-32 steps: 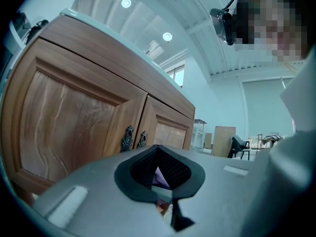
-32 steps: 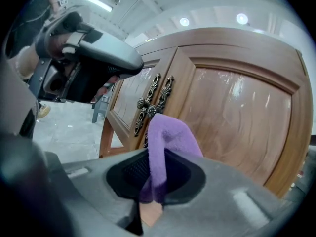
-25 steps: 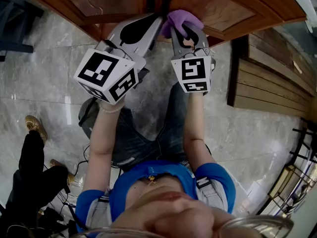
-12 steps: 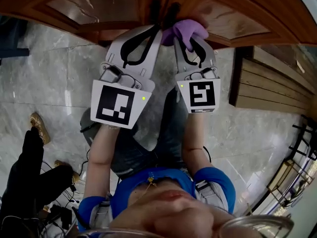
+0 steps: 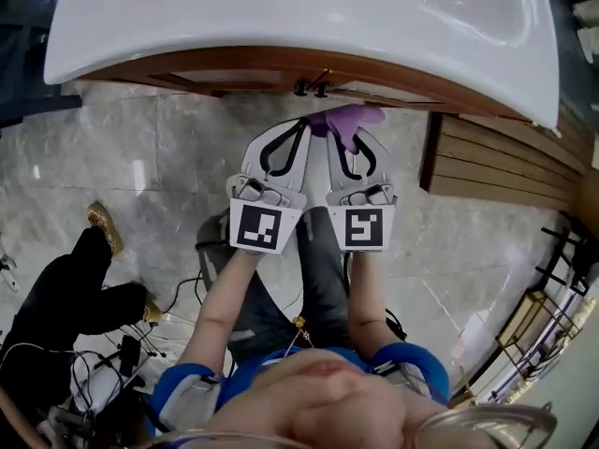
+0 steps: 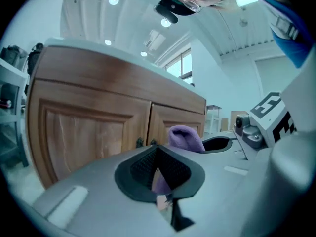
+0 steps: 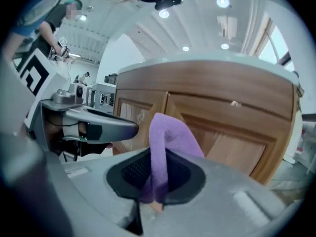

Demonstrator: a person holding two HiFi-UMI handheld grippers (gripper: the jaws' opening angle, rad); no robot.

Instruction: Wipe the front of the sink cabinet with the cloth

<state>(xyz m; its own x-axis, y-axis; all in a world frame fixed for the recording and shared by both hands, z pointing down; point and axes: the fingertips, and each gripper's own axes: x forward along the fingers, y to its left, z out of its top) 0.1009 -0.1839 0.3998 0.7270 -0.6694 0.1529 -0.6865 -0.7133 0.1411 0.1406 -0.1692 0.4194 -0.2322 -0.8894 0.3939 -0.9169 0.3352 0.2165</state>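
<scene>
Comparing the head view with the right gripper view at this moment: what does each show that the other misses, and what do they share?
Head view only: a gold shoe at left, a slatted wood panel at right, and the marker cube on the right gripper. Right gripper view only: that gripper's jaws seen close up, closed on the purple cloth, plus ceiling lights and a person in the background. Both: the purple cloth, the wooden cabinet front and the left gripper.
</scene>
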